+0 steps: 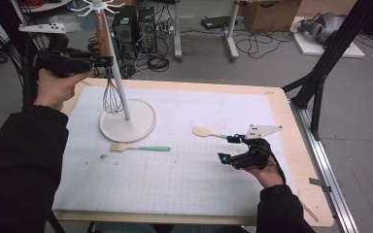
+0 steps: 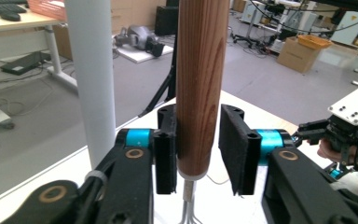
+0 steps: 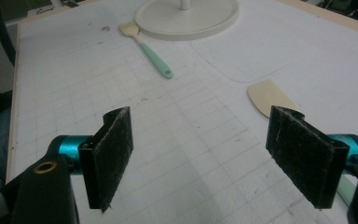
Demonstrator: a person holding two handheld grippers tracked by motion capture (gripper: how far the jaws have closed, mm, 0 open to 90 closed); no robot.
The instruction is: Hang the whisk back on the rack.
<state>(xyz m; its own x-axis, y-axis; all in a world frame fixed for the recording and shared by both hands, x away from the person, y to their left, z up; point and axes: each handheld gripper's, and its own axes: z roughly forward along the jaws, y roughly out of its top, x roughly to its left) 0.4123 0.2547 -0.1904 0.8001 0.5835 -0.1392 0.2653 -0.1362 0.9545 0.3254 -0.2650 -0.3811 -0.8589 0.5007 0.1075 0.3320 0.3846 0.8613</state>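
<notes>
The high view looks down over the table [image 1: 175,194]; both tool views sit close, sharing the stand [image 1: 127,121].

Beyond my worktop [image 1: 291,126] I see a grey floor [image 1: 272,68] strewn with cables [image 1: 252,46], two black computer towers [image 1: 136,26], white desk legs [image 1: 231,34], and a cardboard box [image 1: 269,14].

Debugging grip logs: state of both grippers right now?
Left gripper: around the whisk handle; left pad touching, slight gap at the right, so grip cannot be told.
Right gripper: open, holding nothing.
</notes>
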